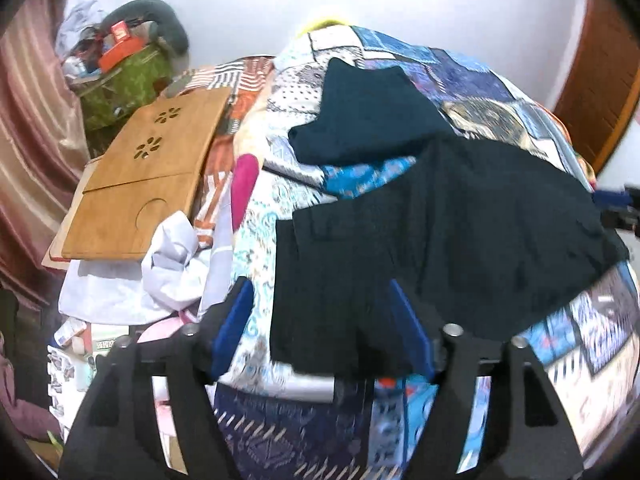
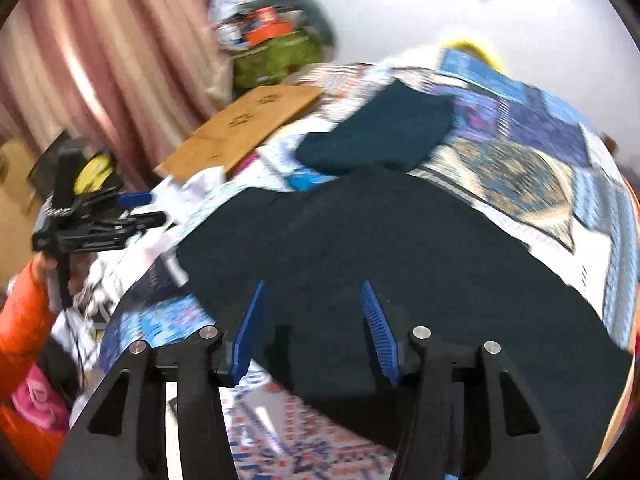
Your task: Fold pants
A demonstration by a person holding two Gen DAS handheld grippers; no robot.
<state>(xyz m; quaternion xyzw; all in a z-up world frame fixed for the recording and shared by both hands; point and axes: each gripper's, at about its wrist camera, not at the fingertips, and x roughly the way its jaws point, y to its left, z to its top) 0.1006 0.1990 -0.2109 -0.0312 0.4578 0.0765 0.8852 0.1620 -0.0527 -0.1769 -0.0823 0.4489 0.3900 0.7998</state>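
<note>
From your left wrist camera, your left gripper (image 1: 320,320) points down over the near left corner of the black pants (image 1: 440,240), which lie folded flat on the patchwork bedspread (image 1: 500,92). Its jaws stand well apart; the right blue pad sits over the cloth, the left over bare bedspread, and neither presses on anything. The pants' left edge runs straight, their near edge close to the bed's front. Open bedspread lies left of them up to a crumpled white cloth (image 1: 168,264). One wooden lap board (image 1: 152,172) lies farther left, well apart from the pants. One dark teal folded garment (image 1: 372,116) lies beyond, near the pants' far edge; whether they touch you cannot tell. Your right gripper's tip shows at the right rim.

From your right wrist camera, blurred, your right gripper (image 2: 312,320) tilts down over the near part of the same pants (image 2: 400,260). Its jaws are parted, both blue pads over the black cloth with a clear gap, nothing clamped. Bare bedspread (image 2: 520,184) lies to the right and beyond. The teal garment (image 2: 380,136) and board (image 2: 248,128) sit farther back. At left, your left gripper (image 2: 138,210) is level with the pants' far left corner, held by a hand (image 2: 42,266) in an orange sleeve (image 2: 20,320).
</note>
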